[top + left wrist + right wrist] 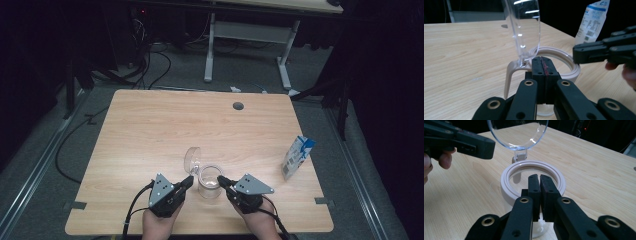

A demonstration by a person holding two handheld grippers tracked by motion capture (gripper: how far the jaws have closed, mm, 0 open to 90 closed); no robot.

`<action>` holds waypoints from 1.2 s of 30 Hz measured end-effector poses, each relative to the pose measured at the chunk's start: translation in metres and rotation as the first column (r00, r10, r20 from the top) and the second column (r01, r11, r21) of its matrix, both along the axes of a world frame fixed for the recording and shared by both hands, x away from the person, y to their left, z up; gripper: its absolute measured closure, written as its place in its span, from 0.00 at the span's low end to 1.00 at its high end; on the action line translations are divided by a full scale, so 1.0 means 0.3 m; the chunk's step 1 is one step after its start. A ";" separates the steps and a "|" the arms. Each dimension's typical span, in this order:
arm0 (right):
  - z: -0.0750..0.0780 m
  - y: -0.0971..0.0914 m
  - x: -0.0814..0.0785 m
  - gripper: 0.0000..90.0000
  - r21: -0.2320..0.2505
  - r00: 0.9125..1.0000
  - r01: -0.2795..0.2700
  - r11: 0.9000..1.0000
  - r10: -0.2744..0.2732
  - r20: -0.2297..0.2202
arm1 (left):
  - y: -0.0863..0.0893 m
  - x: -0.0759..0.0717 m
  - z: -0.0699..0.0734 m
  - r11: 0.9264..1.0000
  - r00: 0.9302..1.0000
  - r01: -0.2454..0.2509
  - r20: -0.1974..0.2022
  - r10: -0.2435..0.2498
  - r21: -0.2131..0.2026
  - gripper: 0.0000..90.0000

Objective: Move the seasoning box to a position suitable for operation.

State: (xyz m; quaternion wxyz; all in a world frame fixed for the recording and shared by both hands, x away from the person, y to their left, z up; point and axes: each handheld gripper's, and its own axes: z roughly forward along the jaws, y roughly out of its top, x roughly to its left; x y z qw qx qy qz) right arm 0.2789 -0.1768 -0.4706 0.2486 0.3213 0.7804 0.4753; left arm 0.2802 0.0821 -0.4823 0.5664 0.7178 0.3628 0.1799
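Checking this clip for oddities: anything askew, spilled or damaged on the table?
Nothing stands out. The jug stands upright with its clear lid flipped open, and the carton is upright near the table's right edge; no spill visible.

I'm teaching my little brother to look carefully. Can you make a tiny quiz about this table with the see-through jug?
1. True or false: the clear lid of the jug stands flipped open.
2. What stands near the table's right edge? A) a milk carton B) a bowl C) a spoon
3. Fill in: the jaws of the left gripper are ____.

Key: 1 true. 2 A, the milk carton. 3 shut, holding nothing, beside the jug's handle; the right gripper is shut too.
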 end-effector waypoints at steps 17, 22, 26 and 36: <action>-0.023 -0.137 0.030 0.91 0.009 0.990 0.136 0.991 -0.135 -0.025 | 0.208 0.066 -0.096 0.985 0.994 -0.088 -0.055 0.097 0.146 0.78; -0.064 -0.201 0.043 0.90 0.007 0.978 0.198 0.980 -0.197 -0.068 | 0.258 0.082 -0.117 0.975 0.989 -0.132 -0.050 0.143 0.179 0.69; -0.093 -0.250 0.038 0.89 -0.002 0.968 0.237 0.971 -0.237 -0.089 | 0.280 0.096 -0.137 0.975 0.984 -0.151 -0.070 0.165 0.163 0.67; -0.129 -0.371 -0.008 0.86 -0.044 0.937 0.331 0.943 -0.334 -0.099 | 0.270 0.093 -0.136 0.980 0.988 -0.129 -0.062 0.139 0.154 0.64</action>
